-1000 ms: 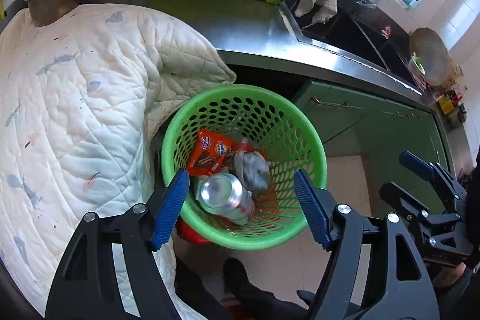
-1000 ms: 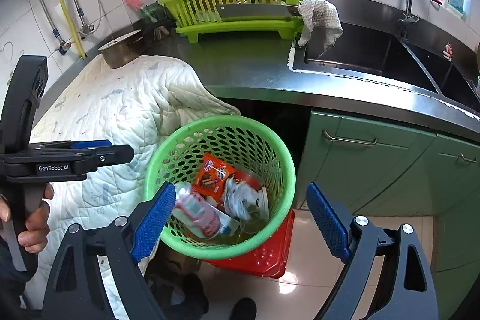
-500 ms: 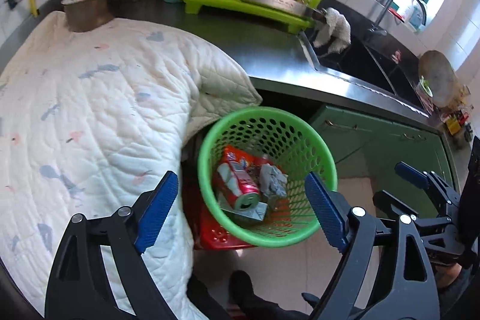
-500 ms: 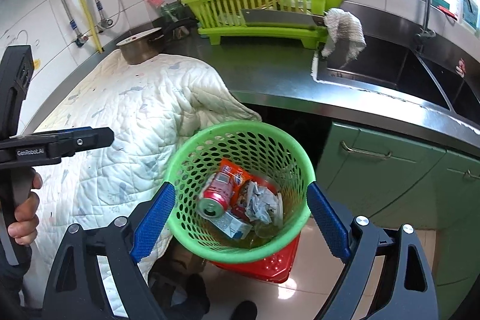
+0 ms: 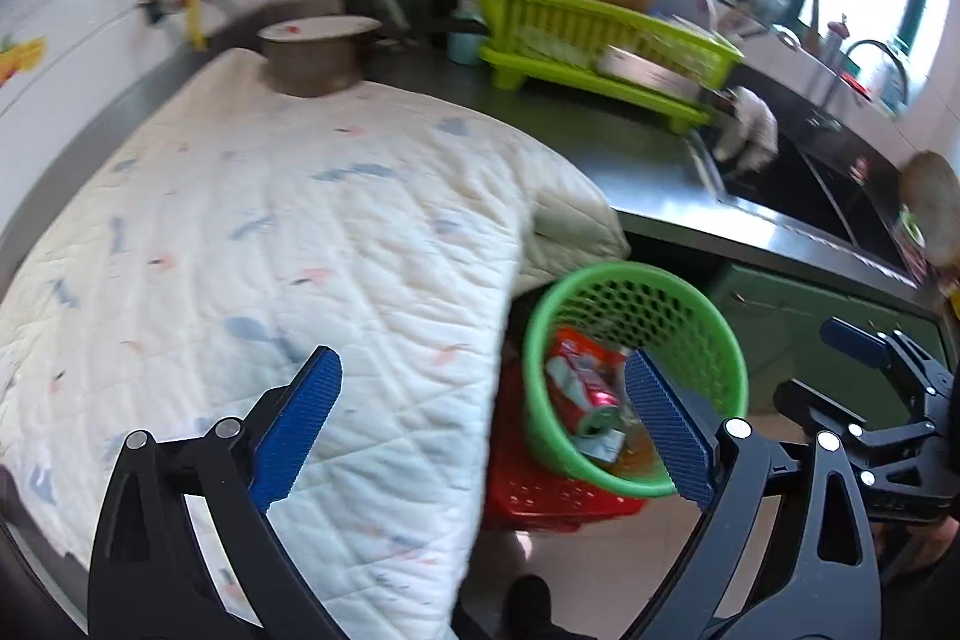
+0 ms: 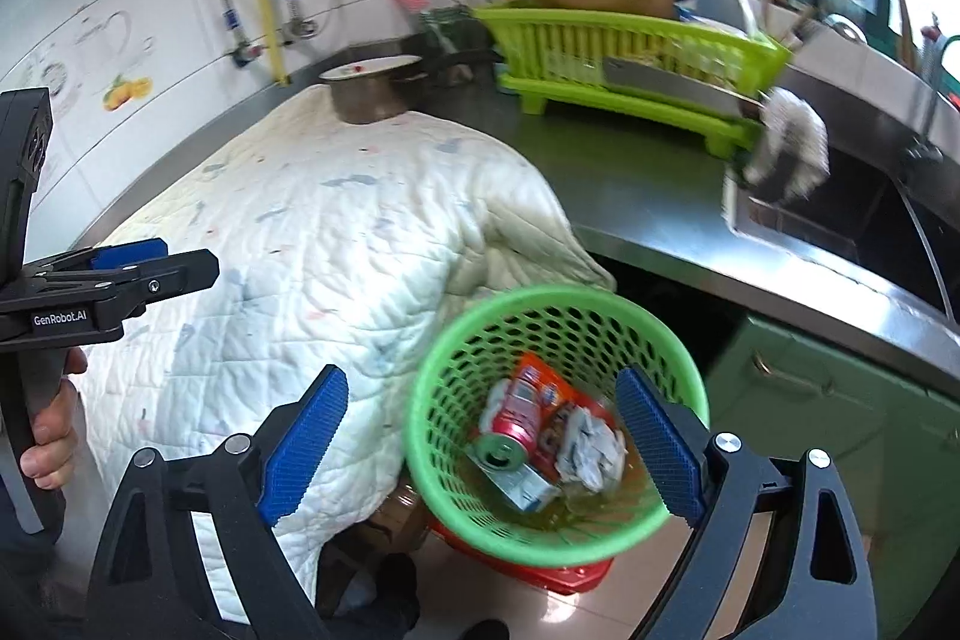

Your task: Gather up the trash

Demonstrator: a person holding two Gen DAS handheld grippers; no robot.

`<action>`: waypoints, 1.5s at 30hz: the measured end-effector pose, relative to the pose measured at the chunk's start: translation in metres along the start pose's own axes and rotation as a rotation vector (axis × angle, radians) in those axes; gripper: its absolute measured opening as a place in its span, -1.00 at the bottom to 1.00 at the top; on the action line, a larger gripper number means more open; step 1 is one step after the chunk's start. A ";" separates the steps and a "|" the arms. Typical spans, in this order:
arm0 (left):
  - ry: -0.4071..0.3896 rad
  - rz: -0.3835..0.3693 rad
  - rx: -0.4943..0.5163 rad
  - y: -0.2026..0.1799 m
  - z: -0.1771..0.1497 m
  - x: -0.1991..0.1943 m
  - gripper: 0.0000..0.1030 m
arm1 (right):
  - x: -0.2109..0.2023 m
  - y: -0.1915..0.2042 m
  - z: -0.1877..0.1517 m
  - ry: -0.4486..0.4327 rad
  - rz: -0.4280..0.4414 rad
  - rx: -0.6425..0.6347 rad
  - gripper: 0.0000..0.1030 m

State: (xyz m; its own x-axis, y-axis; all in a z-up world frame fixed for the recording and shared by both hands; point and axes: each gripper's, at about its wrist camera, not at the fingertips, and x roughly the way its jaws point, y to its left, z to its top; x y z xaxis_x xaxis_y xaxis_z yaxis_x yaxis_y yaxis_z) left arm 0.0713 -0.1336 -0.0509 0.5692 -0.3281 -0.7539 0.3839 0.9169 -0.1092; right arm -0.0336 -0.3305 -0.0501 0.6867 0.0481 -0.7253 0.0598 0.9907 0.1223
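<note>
Left gripper (image 5: 483, 418): jaws apart, empty; above quilt (image 5: 270, 250) edge
Right gripper (image 6: 483, 451): jaws apart, empty; over basket (image 6: 678, 358)
Trash: can (image 6: 510, 424), wrapper (image 6: 540, 379), crumpled paper (image 6: 591, 451) inside basket, below counter (image 6: 630, 196) edge

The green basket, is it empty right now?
No, the green basket holds a red can, a crumpled paper and wrappers.
</note>
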 end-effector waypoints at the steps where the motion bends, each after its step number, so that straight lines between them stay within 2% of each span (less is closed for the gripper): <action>1: -0.010 0.013 -0.010 0.005 0.000 -0.004 0.83 | 0.001 0.006 0.003 0.000 0.010 -0.019 0.71; 9: -0.063 0.130 -0.083 0.053 -0.008 -0.033 0.84 | 0.014 0.055 0.024 0.000 0.074 -0.152 0.72; 18: -0.121 0.253 -0.184 0.100 -0.015 -0.065 0.88 | 0.022 0.092 0.046 -0.016 0.131 -0.182 0.73; 25: -0.180 0.315 -0.228 0.115 -0.023 -0.090 0.89 | 0.025 0.104 0.056 -0.028 0.147 -0.169 0.74; 31: -0.239 0.401 -0.189 0.107 -0.027 -0.103 0.90 | 0.030 0.109 0.058 -0.024 0.163 -0.160 0.75; 45: -0.273 0.405 -0.169 0.100 -0.033 -0.114 0.90 | 0.017 0.109 0.062 -0.068 0.171 -0.142 0.77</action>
State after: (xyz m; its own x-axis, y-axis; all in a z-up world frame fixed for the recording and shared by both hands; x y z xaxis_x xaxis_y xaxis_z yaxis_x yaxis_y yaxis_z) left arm 0.0202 0.0029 0.0028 0.8258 0.0346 -0.5629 -0.0170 0.9992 0.0365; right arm 0.0298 -0.2292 -0.0073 0.7254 0.2132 -0.6545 -0.1612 0.9770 0.1395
